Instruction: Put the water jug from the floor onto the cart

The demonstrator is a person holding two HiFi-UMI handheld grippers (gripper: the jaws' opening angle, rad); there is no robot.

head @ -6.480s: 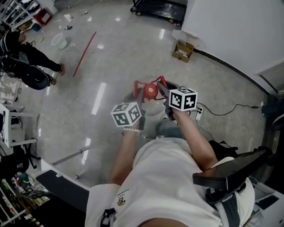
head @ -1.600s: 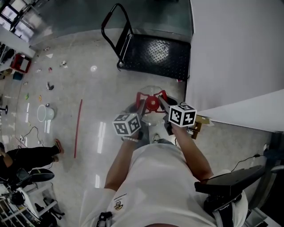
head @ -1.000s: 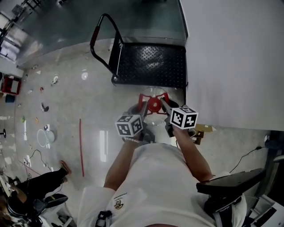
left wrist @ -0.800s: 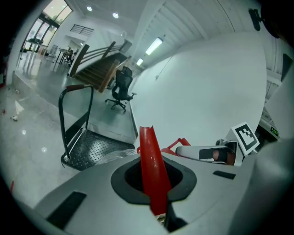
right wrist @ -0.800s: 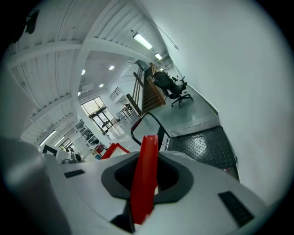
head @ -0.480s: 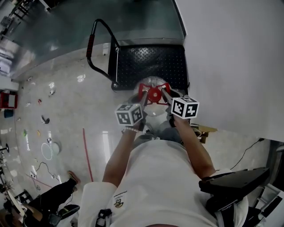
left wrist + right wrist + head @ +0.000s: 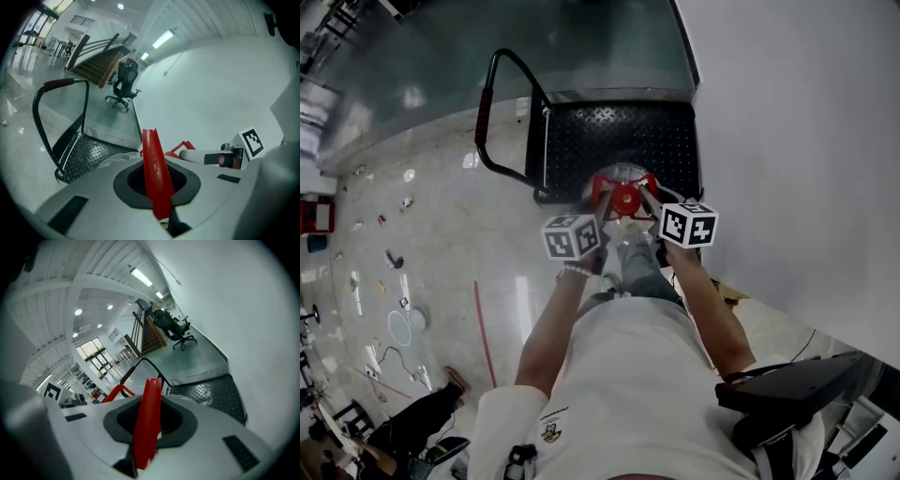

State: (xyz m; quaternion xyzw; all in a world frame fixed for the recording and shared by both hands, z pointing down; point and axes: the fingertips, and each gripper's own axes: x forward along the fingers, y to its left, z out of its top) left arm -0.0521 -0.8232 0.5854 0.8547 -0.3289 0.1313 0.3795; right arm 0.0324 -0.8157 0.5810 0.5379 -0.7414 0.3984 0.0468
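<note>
The left gripper (image 7: 602,210) and right gripper (image 7: 646,202) are holding the water jug (image 7: 624,200) up over the near edge of the black cart (image 7: 619,141), left of the white wall (image 7: 787,141). Each gripper's jaws are clamping a strap of the jug's red handle (image 7: 601,184).

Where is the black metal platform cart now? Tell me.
In the head view the black metal platform cart lies top centre, beside the white wall on its right, just beyond the red-handled clear water jug.
</note>
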